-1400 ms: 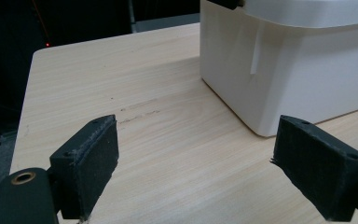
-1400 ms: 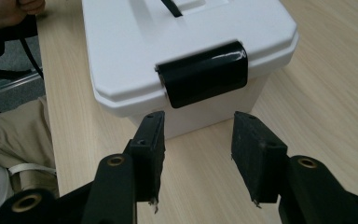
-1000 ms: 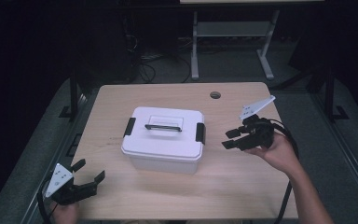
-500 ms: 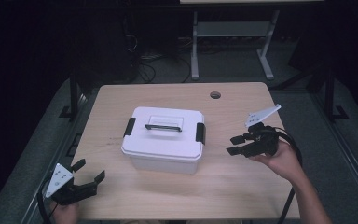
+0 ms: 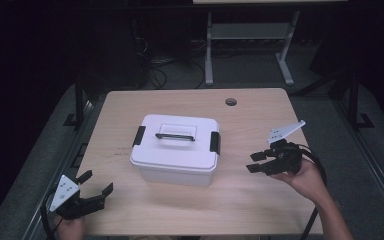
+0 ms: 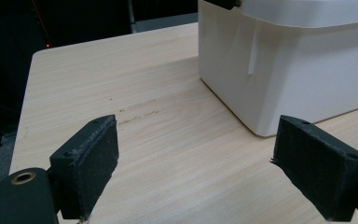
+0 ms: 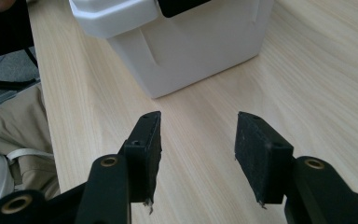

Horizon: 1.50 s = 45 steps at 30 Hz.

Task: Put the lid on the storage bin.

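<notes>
Lower than a second before, the right gripper (image 5: 254, 162) had sunk toward the table (image 5: 180, 215) on the right of the white box (image 5: 176, 150), its grey plate dropping from level with the box's far edge to beside its near half; the left gripper (image 5: 96, 182) had kept its place at the near left corner; the box itself had not shifted, sitting mid-table with its lid (image 5: 177, 137) on, its dark handle (image 5: 175, 136) flat on top and a black latch at each end; the right latch (image 5: 215, 142) faced the descending gripper. In the right gripper view the right gripper (image 7: 198, 140) stood about half open, bare wood between the pads and nothing held; the box (image 7: 191, 46) lay just ahead, apart from the tips. In the left gripper view the left gripper (image 6: 193, 144) gaped wide and empty, the box (image 6: 289, 70) ahead to one side, not touched. Judged from this, the work was at its approach; the right hand seemed to be lining up on the box's right end, perhaps the latch, while the left waited; no latch looked undone; a further reach inward and a slight lift to latch height would likely be needed before any contact.
</notes>
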Each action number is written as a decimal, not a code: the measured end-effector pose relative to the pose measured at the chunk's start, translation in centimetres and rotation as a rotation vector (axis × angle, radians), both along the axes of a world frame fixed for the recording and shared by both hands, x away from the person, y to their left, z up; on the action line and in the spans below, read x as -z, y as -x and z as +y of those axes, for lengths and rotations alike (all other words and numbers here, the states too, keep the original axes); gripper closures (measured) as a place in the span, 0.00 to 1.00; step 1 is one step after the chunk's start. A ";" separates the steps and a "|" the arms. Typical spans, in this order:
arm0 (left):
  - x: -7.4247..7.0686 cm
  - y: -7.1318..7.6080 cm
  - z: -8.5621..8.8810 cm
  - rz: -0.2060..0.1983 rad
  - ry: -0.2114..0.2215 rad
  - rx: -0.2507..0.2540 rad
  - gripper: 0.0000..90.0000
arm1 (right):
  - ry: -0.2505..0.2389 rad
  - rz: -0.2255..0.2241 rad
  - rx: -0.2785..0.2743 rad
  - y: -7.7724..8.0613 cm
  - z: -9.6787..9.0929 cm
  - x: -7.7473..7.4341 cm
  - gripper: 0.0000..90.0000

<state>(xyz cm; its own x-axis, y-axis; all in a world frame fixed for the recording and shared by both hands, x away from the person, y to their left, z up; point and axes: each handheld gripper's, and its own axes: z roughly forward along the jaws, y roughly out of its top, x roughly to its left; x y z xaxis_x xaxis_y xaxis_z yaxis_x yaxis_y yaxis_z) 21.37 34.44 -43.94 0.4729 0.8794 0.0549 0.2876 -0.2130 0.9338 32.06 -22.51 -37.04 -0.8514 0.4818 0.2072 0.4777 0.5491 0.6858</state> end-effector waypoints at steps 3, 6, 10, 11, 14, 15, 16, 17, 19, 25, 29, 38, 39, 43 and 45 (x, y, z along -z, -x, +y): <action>0.0 0.0 -0.1 0.002 -0.002 0.002 0.14 | 0.001 0.006 0.001 0.2 -0.2 0.4 0.56; 0.0 0.0 -0.1 0.001 -0.003 0.002 0.14 | 0.001 0.011 0.004 0.4 -0.4 0.9 0.55; 0.0 0.0 0.0 0.001 -0.003 0.002 0.14 | -0.001 0.021 0.009 0.7 -0.7 1.5 0.55; 0.0 0.0 -0.1 0.002 -0.003 0.002 0.14 | -0.005 0.024 0.010 0.8 -0.7 1.6 0.55; 0.0 0.0 -0.1 0.001 -0.004 0.004 0.14 | -0.015 0.027 0.017 1.0 -1.0 1.9 0.55; 0.0 0.0 -0.1 0.000 -0.007 0.003 0.14 | -0.017 0.023 0.017 1.1 -1.0 2.0 0.55; 0.0 0.0 -0.1 0.001 -0.007 0.003 0.14 | -0.013 0.026 0.018 1.2 -1.1 2.1 0.55; 0.0 0.0 -0.1 0.001 -0.006 0.004 0.14 | -0.019 0.027 0.021 1.2 -1.2 2.2 0.55; 0.0 0.0 -0.2 -0.001 -0.006 0.004 0.14 | -0.021 0.029 0.022 1.4 -1.4 2.4 0.55; 0.0 0.1 -0.2 0.001 -0.008 0.003 0.14 | -0.020 0.038 0.037 1.9 -2.0 3.1 0.54; 0.0 0.1 -0.2 0.001 -0.008 0.004 0.14 | -0.023 0.044 0.047 2.2 -2.5 3.5 0.54; 0.0 0.1 -0.2 -0.001 -0.011 0.004 0.14 | -0.030 0.049 0.066 2.9 -3.5 4.2 0.53; 0.0 0.1 -0.2 0.000 -0.011 0.003 0.14 | -0.029 0.046 0.068 3.0 -3.6 4.2 0.53; 0.0 0.1 -0.2 0.000 -0.014 0.003 0.14 | -0.036 0.045 0.077 3.3 -3.9 4.5 0.53; 0.0 0.1 -0.2 0.000 -0.015 0.003 0.14 | -0.035 0.048 0.082 3.4 -4.0 4.7 0.53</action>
